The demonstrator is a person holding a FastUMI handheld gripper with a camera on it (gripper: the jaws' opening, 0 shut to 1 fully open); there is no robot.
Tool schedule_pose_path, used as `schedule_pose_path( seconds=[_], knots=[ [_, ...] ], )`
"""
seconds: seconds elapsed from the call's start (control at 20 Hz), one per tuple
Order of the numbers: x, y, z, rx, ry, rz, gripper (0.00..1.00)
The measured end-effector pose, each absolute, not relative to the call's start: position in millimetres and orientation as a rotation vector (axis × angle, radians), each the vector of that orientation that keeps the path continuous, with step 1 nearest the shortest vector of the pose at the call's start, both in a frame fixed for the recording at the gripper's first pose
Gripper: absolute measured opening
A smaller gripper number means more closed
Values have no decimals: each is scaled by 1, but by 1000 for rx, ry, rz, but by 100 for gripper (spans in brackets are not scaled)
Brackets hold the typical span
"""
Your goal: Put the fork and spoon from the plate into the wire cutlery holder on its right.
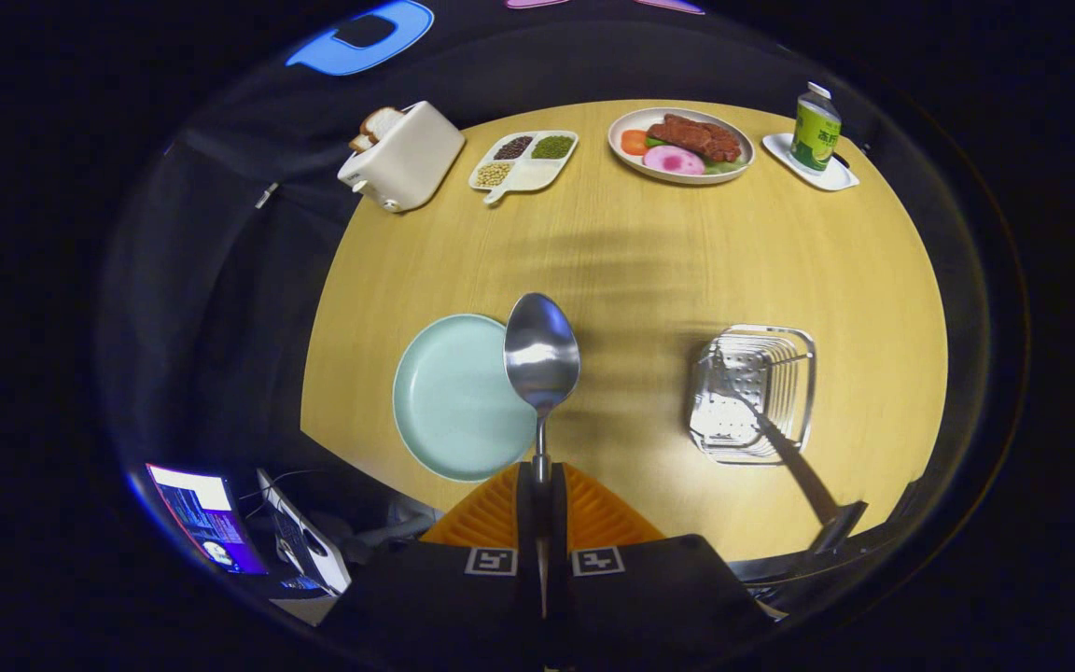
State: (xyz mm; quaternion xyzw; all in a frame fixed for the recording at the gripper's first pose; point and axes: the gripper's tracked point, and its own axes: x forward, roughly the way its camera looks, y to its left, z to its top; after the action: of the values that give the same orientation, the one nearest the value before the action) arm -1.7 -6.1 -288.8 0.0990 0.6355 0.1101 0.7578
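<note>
Here the tool (542, 481) pinches the stiff, slick, light spoon (542, 350) by its handle, left of the wire cutlery holder (754, 394).

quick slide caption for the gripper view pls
Gripper shut on spoon handle, raised above table beside emptied plate; fork already in wire cutlery holder.

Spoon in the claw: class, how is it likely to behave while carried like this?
The spoon looks like polished metal: probably stiff, but slippery. The claw pinches only its handle end, so the bowl-heavy spoon may pivot or slip.
</note>
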Motion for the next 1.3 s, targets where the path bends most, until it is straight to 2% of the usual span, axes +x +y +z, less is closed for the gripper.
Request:
schedule_pose_path(
  seconds=[0.4, 0.85, 1.3],
  knots=[
    [-10, -95, -280, 175, 1597, 165, 6],
    [-22, -105, -305, 224, 1816, 121, 6],
    [-7, -113, -323, 230, 1862, 62, 7]
  ],
)
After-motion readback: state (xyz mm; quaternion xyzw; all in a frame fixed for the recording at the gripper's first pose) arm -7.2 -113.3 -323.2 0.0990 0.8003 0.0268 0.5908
